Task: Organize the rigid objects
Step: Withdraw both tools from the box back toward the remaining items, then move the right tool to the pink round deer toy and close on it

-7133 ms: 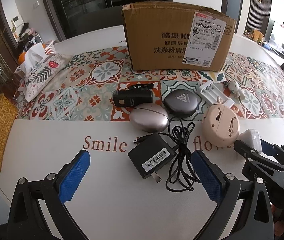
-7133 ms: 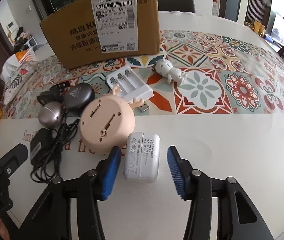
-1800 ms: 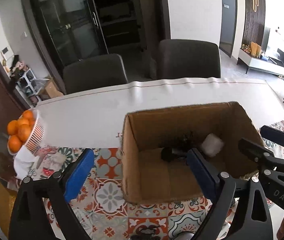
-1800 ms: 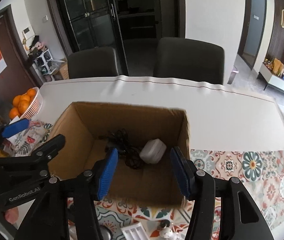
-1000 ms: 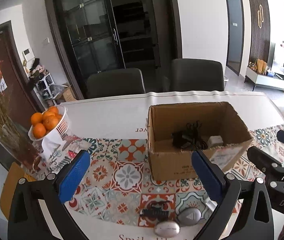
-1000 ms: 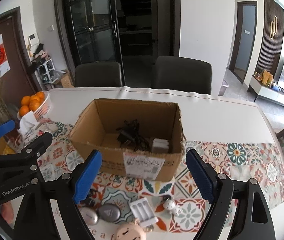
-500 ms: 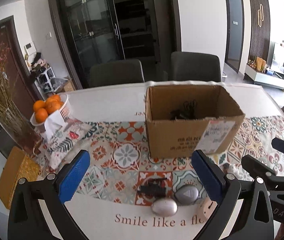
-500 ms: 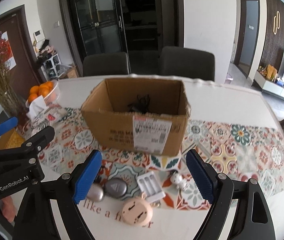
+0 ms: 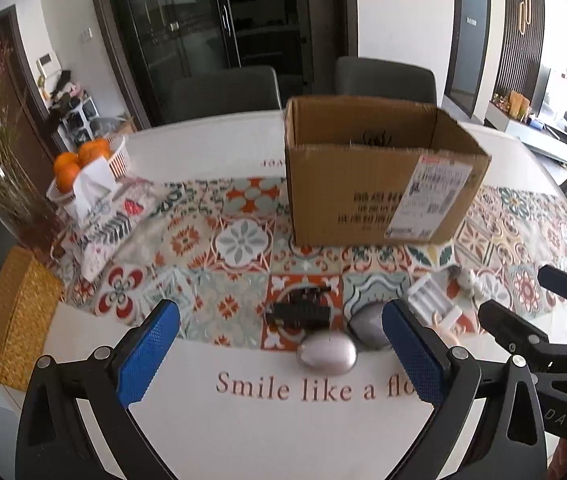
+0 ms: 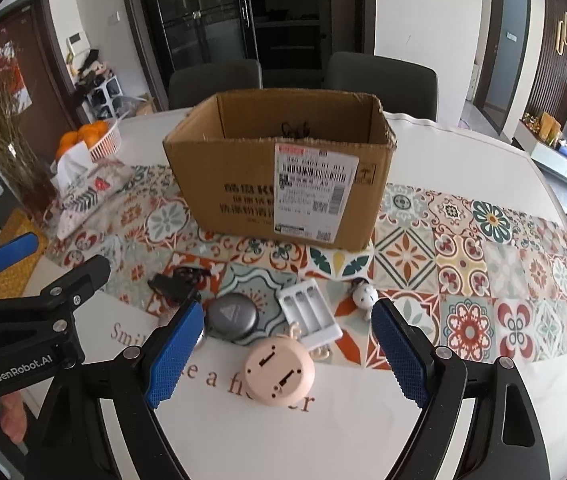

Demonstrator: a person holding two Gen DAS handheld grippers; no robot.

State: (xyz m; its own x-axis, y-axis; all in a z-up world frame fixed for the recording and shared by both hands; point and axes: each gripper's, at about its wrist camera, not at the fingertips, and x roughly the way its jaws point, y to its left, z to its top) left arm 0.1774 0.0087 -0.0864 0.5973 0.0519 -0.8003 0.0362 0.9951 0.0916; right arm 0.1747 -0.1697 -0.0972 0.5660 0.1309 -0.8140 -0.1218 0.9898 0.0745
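An open cardboard box (image 9: 379,184) (image 10: 279,184) stands on the patterned runner, black cable showing inside. In front of it lie a black device (image 9: 299,312) (image 10: 173,284), a silver egg-shaped case (image 9: 326,354), a grey round case (image 9: 365,326) (image 10: 231,316), a white battery charger (image 9: 433,306) (image 10: 309,314), a small white figurine (image 10: 364,295) and a pink round gadget (image 10: 279,372). My left gripper (image 9: 279,354) is open and empty, just short of the silver case. My right gripper (image 10: 287,354) is open and empty, above the pink gadget.
A basket of oranges (image 9: 91,156) and a tissue pack sit at the left, with a vase of dried flowers (image 9: 7,188) and a woven yellow box (image 9: 15,312). Two dark chairs (image 10: 379,80) stand behind the table.
Both grippers have pulled back from over the box and come down toward the table's front. The black charger and the white adapter now lie inside the box.
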